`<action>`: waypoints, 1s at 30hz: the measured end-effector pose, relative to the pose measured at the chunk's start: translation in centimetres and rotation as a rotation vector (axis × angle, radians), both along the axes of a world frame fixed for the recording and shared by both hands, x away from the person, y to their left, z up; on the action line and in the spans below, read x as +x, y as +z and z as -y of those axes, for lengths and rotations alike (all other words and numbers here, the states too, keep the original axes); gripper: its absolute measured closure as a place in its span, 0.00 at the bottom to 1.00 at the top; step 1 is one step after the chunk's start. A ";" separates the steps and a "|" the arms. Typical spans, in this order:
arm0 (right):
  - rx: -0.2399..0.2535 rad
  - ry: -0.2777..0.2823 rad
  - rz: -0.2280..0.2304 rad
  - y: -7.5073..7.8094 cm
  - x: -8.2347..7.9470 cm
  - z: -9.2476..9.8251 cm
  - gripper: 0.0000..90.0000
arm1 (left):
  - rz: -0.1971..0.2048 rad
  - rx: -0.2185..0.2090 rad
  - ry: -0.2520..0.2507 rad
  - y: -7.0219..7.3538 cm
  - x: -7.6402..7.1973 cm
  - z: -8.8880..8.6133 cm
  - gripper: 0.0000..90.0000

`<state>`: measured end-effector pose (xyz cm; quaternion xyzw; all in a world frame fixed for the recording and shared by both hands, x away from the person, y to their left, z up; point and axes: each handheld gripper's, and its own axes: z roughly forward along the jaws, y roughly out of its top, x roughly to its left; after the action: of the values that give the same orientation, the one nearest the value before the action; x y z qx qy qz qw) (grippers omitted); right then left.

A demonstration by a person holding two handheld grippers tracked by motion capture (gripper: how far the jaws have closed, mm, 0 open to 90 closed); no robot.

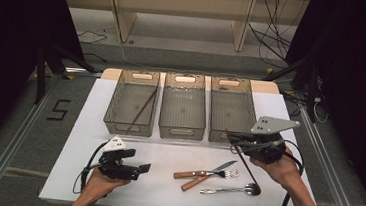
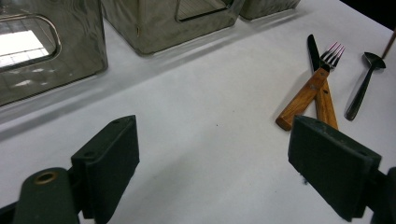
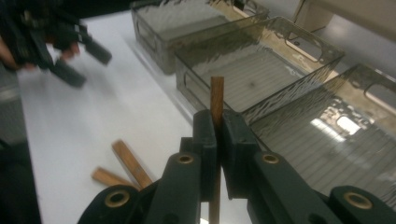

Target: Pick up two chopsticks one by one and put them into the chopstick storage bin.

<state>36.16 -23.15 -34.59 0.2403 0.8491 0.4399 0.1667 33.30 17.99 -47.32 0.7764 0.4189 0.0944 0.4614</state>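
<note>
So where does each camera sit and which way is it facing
High view: above the near table edge, looking forward and down on three bins and cutlery; both forearms and grippers enter from below.
Left gripper view: on the left gripper, looking along its open jaws toward fork and spoon.
Right gripper view: on the right gripper, looking at the bins; its jaws pinch a chopstick.
Shared: bins in all three views.
</note>
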 end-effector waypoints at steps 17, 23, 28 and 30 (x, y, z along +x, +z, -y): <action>0.323 -0.069 -0.245 0.1 2.1 1.5 0.95 | 0.000 -0.011 -0.017 0.4 -0.1 0.6 0.18; 0.405 -0.064 -0.285 -0.2 2.0 0.6 0.95 | 0.006 -0.038 -0.051 1.3 -0.3 1.7 0.18; 0.460 -0.058 -0.291 -0.6 2.0 -0.5 0.95 | 0.003 -0.067 -0.094 2.3 -0.4 3.3 0.18; 0.473 -0.057 -0.293 -0.8 2.1 -1.1 0.95 | 0.000 -0.078 -0.120 2.7 -0.4 4.1 0.18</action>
<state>38.22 -22.01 -35.38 0.3576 0.7306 0.5816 -0.0063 32.93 13.91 -44.57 0.7814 0.3750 0.0503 0.4963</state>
